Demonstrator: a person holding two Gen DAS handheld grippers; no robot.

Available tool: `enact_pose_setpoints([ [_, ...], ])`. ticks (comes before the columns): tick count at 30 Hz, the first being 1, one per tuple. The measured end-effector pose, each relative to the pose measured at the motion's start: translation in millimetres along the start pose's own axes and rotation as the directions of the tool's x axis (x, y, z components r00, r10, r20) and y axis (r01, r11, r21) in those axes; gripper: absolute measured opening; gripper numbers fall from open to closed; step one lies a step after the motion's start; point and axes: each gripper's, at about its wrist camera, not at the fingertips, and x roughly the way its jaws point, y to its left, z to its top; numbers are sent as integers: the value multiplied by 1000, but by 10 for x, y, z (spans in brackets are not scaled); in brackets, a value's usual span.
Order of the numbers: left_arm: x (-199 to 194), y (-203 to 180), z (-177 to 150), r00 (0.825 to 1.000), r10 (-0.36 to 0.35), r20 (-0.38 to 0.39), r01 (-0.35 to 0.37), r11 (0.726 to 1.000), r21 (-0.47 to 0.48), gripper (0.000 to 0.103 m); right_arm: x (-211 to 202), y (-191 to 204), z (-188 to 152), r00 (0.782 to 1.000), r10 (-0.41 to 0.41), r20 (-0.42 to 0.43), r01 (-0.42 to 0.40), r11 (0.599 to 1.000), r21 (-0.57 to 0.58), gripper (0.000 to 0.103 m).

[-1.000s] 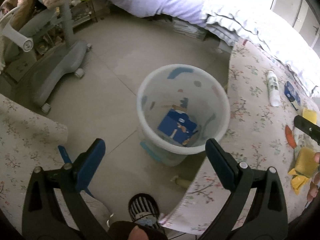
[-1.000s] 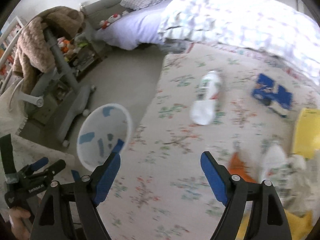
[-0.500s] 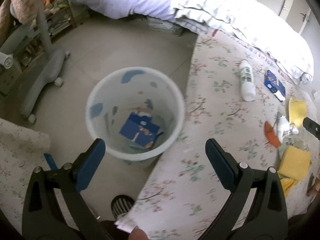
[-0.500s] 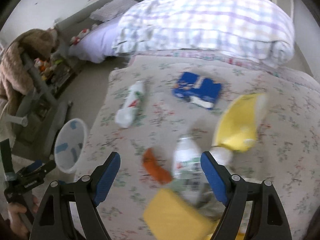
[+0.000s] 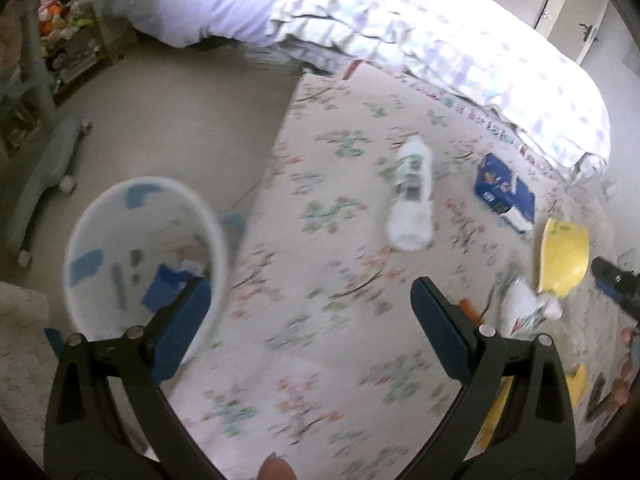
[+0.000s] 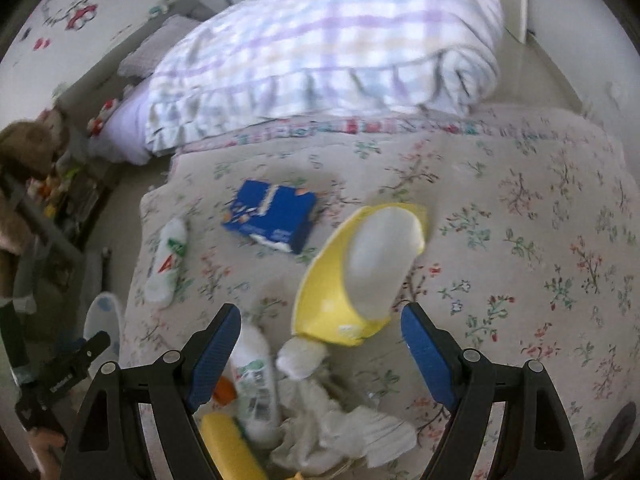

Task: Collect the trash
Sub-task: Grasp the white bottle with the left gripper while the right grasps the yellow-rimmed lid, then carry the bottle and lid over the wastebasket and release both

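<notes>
- Trash lies scattered on the floral bed (image 6: 520, 208): a white bottle (image 5: 412, 196), a blue carton (image 6: 272, 216), a yellow packet (image 6: 344, 280), and near it a second bottle (image 6: 254, 384) and crumpled tissue (image 6: 340, 420).
- Right gripper (image 6: 320, 352): jaws wide, empty, over the yellow packet.
- Left gripper (image 5: 308, 332): jaws wide, empty, above bare bedding.
- Waste bin (image 5: 104, 216) stands on the floor beside the bed, a blue box already inside.
- Risk: the clutter is tightly packed, so closing could pinch tissue along with the packet, or the soft bedding may let the bottle roll off.
</notes>
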Motion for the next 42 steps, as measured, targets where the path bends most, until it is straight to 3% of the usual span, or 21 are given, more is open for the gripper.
enact_pose_setpoints([
  [6, 234, -343, 150, 999, -48, 1, 48, 999, -8, 100, 261, -215, 56, 998, 13, -67, -6, 995, 100, 84],
  [16, 552, -585, 252, 994, -105, 7, 105, 993, -53, 97, 552, -365, 55, 991, 41, -126, -18, 984, 180, 84],
  [21, 661, -617, 265, 991, -136, 9, 136, 987, -86, 81, 599, -429, 63, 989, 74, -126, -45, 975, 217, 84],
  [25, 671, -618, 270, 989, -143, 27, 145, 984, -106, 74, 587, -444, 59, 989, 90, -116, -61, 972, 228, 84],
  [27, 671, -623, 262, 989, -147, 32, 150, 983, -105, 63, 586, -457, 49, 989, 100, -113, -71, 969, 237, 82],
  [29, 680, -631, 254, 990, -141, 29, 143, 985, -97, 54, 603, -448, 51, 987, 117, -113, -86, 965, 249, 69],
  [31, 681, -643, 246, 991, -129, 23, 130, 988, -82, 43, 588, -456, 28, 984, 136, -112, -104, 962, 252, 65],
  [42, 500, -669, 193, 988, -154, 13, 154, 987, -42, 41, 153, -314, 73, 993, 118, 6, -117, 977, 179, 60],
])
